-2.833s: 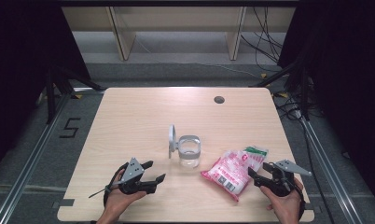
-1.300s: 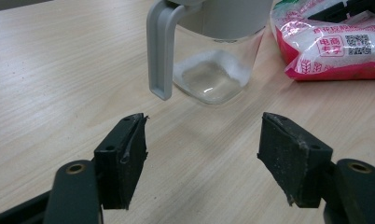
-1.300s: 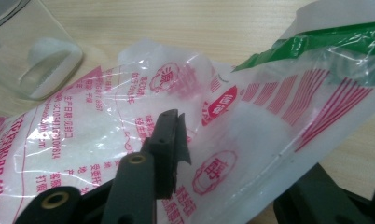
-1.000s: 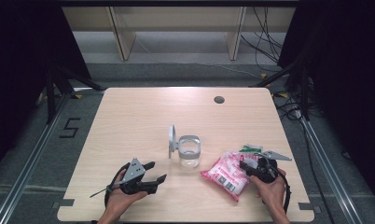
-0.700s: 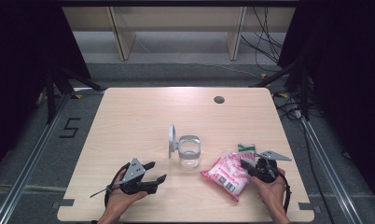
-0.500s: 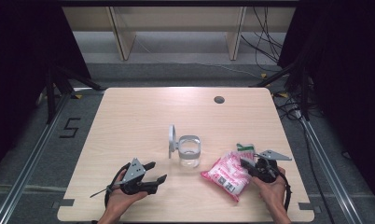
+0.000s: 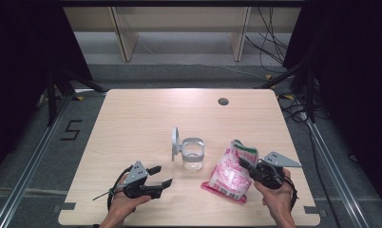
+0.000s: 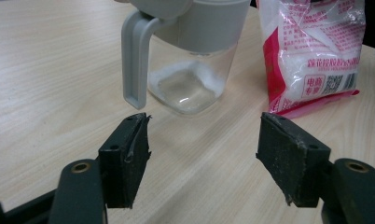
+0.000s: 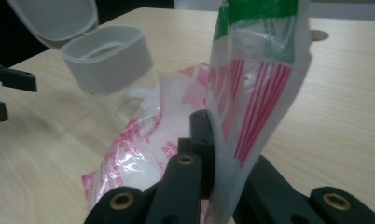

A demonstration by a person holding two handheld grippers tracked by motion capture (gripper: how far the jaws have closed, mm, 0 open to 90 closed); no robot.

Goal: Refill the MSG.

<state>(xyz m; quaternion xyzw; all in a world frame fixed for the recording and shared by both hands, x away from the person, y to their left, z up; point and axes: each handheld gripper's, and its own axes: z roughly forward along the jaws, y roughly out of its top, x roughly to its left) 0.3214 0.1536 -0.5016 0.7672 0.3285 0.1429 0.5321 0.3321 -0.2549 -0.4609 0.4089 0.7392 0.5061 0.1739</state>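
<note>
Bag [image 7: 229, 173] apparently tilted, top upward

One worktop [image 7: 132, 118] carries one clear jar [image 7: 193, 155] with one grey flip lid [image 7: 175, 144] (hinged open, standing upright beside the rim). One pink-and-white bag [image 7: 230, 175] with a green top band. One round dark hole [image 7: 223, 101] in the worktop. Two grippers: left gripper [image 7: 161, 175], right gripper [image 7: 245, 164], each with two black fingers [image 8: 125, 158].
</note>
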